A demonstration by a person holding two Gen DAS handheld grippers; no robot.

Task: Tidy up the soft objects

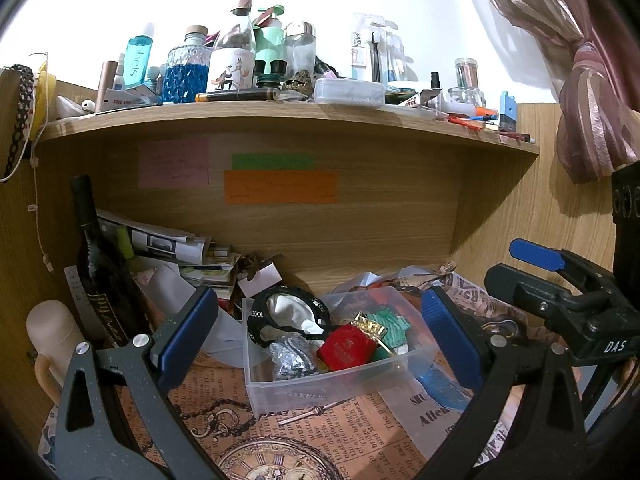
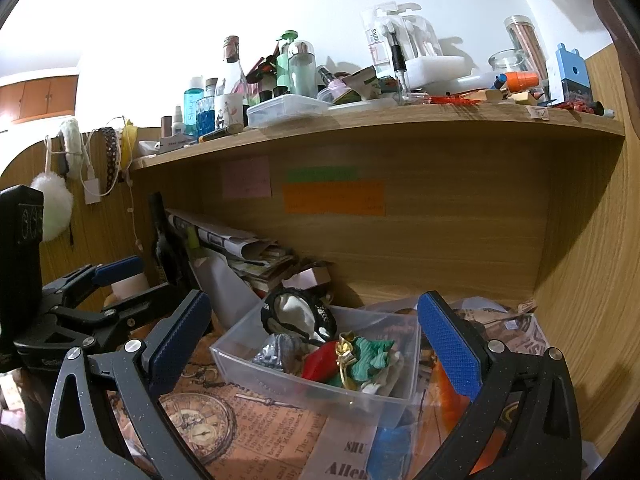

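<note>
A clear plastic box (image 1: pixel 320 390) (image 2: pixel 280 384) sits on the printed paper desk mat. It holds soft items: a black-trimmed white pouch (image 1: pixel 288 312) (image 2: pixel 298 314), a silver-grey pouch (image 1: pixel 290 358) (image 2: pixel 276 350), a red pouch (image 1: pixel 346 346) (image 2: pixel 320 362) with a gold bow, and a green knitted piece (image 1: pixel 390 322) (image 2: pixel 370 356). My left gripper (image 1: pixel 320 340) is open and empty, its jaws either side of the box. My right gripper (image 2: pixel 316 344) is open and empty, also framing the box; it shows in the left wrist view (image 1: pixel 560 292).
A dark wine bottle (image 1: pixel 100 280) and a pile of papers (image 1: pixel 176 244) stand at the back left. A cluttered shelf (image 1: pixel 280 120) hangs overhead. Wooden walls close the alcove at the back and right. Blue (image 1: pixel 440 390) and orange (image 2: pixel 452 400) items lie right of the box.
</note>
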